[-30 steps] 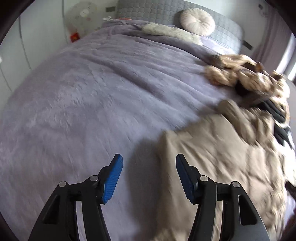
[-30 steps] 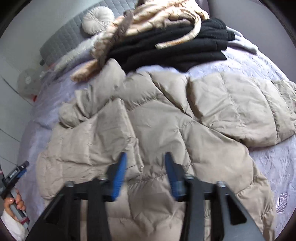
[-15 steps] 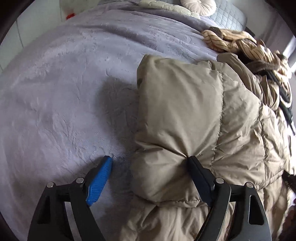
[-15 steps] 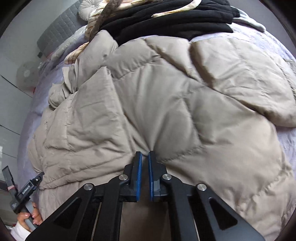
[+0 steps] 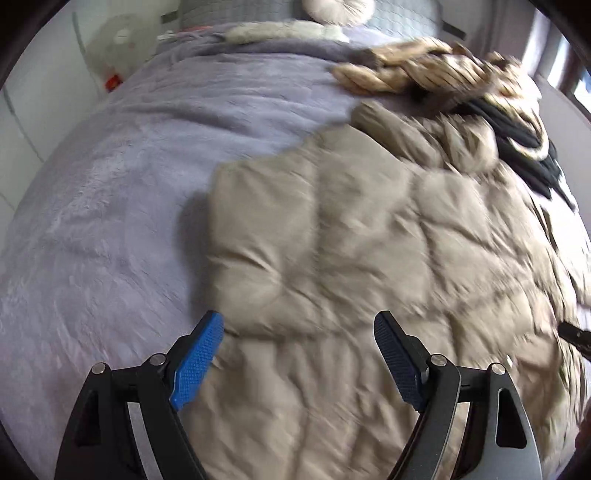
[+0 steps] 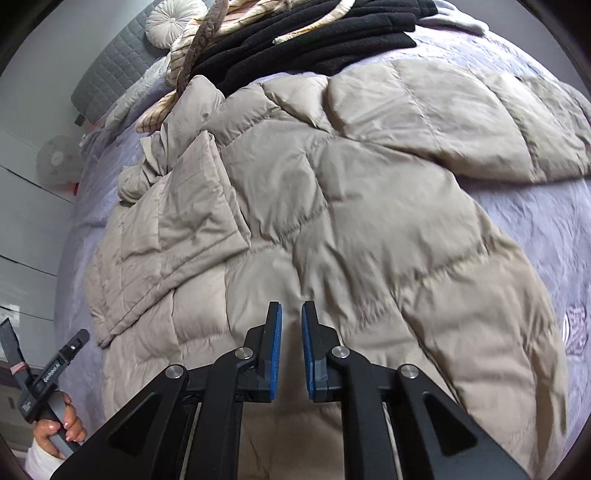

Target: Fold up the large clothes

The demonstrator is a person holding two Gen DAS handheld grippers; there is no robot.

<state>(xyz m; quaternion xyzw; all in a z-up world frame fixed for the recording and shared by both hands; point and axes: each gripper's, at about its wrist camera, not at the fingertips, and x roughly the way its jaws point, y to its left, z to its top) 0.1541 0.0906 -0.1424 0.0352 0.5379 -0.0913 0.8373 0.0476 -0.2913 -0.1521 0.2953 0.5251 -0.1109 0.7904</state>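
Left gripper (image 5: 297, 334) lifted off beige puffer coat (image 5: 369, 240), right gripper (image 6: 291, 314) parted slightly

Your jacket (image 6: 332, 206) lies spread on the bed (image 5: 110, 166); clothes pile (image 6: 314, 33) behind it, pillow (image 6: 170, 20) and fan (image 5: 118, 40) beyond.

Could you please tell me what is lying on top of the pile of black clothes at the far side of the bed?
A tan-and-cream striped garment is draped over the black clothes, with a strip trailing across them. What lies beneath the pile is hidden; only the purple bedspread shows around it.
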